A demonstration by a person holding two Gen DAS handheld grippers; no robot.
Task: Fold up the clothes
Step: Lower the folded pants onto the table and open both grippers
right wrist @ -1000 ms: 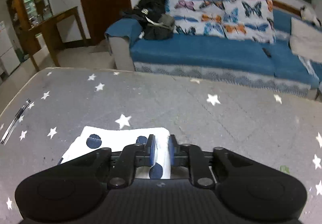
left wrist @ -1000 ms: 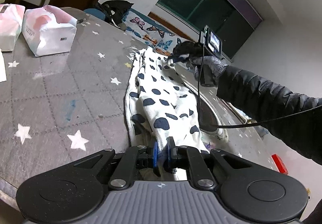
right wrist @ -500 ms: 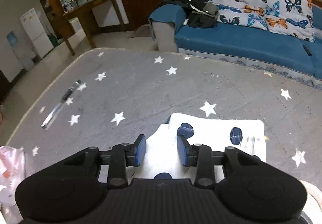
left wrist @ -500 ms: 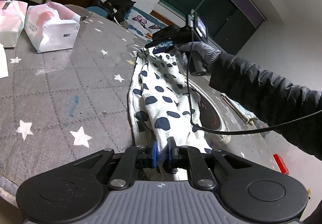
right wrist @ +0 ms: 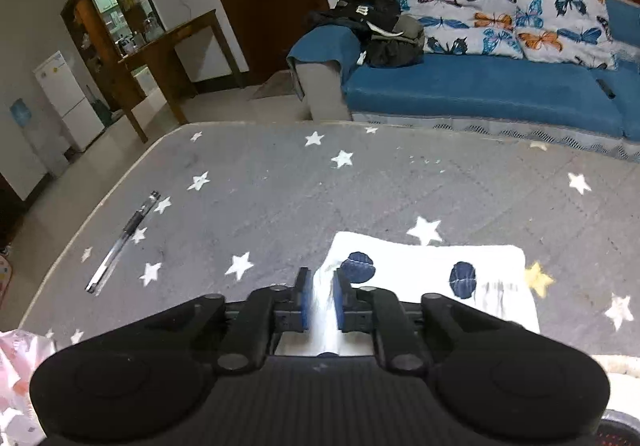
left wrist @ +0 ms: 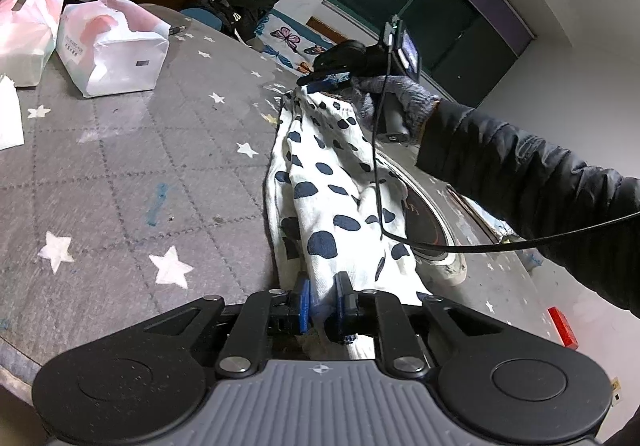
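Cloth, white with dark blue spots, lies long and bunched on the grey star table. Only the left view shows the right gripper at 12 o'clock; only the right view shows a pen at 9 o'clock. The left gripper pinches the near end. The right gripper's jaws have just been closing and pinch the far end.

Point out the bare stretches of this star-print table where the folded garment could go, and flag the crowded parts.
Widest free patch: the grey table between the white packs and the spotted garment. A second: beyond the garment's far end, towards the sofa, right of the pen. Crowded: the packs' corner, and the round mat under the sleeve.
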